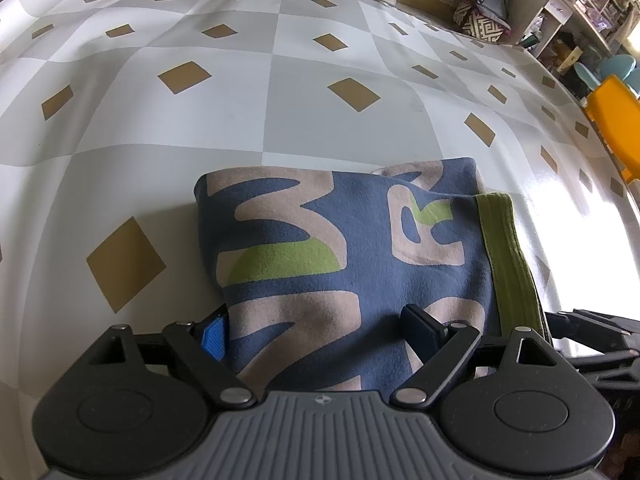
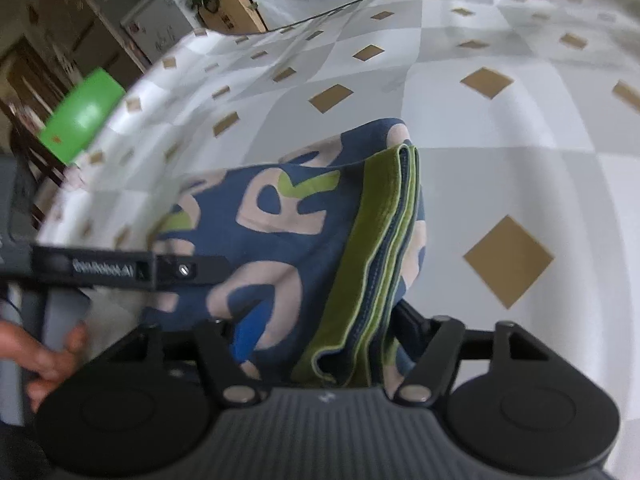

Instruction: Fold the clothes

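A folded garment [image 1: 340,232], blue with beige letters and green patches, lies on the checked tablecloth [image 1: 240,100] with its green hem [image 1: 504,248] to the right. My left gripper [image 1: 318,332] stands open at its near edge. One blue pad [image 1: 214,338] sits at the cloth's left edge and the other finger rests on top. In the right wrist view the garment [image 2: 288,216] bulges toward the camera, its stacked hem layers [image 2: 372,240] between the wide-apart fingers of my right gripper [image 2: 324,332]. That view is blurred.
A yellow chair [image 1: 612,112] and shelves [image 1: 568,0] stand beyond the table's right edge. A green seat [image 2: 80,116] and a cardboard box [image 2: 232,12] lie off its left side. A hand [image 2: 52,360] holds the left gripper's body [image 2: 112,270].
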Demonstrator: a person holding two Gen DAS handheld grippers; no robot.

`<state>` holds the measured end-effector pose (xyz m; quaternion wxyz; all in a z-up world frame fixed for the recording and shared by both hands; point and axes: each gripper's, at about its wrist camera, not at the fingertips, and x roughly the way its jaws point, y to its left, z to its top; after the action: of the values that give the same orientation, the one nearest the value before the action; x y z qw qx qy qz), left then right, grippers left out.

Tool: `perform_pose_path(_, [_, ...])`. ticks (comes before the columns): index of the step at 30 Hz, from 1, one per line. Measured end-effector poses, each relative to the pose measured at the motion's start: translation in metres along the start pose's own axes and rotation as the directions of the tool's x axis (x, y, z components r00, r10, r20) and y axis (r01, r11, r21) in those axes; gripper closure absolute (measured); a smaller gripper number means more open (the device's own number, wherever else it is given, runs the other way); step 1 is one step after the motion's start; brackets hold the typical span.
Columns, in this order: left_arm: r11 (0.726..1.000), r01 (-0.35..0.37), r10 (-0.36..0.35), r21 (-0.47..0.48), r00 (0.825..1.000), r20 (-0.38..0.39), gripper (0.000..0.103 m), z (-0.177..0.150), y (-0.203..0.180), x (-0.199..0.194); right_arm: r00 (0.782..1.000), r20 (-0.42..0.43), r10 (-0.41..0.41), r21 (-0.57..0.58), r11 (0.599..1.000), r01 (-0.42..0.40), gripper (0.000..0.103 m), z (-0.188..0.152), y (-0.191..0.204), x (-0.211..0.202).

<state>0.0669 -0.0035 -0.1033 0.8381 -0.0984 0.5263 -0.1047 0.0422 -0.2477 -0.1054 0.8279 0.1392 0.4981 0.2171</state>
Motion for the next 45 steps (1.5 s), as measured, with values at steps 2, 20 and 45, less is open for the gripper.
perform_pose_path(2, [1.0, 0.007, -0.007, -0.001, 1.0, -0.001, 0.019, 0.0, 0.001, 0.0, 0.999, -0.015, 0.048, 0.01, 0.999, -0.047, 0.05, 0.0, -0.001, 0.002])
perform_pose_path(20, [0.99, -0.085, 0.081, 0.116, 0.996, 0.035, 0.049, -0.001, -0.024, 0.004, 0.984, 0.031, -0.173, -0.14, 0.974, 0.176, 0.076, -0.007, 0.039, 0.013])
perform_pose_path(45, [0.985, -0.118, 0.095, 0.127, 0.981, 0.17, 0.067, -0.017, -0.045, -0.038, 0.952, 0.191, -0.241, -0.154, 0.95, 0.271, 0.083, -0.016, 0.074, -0.033])
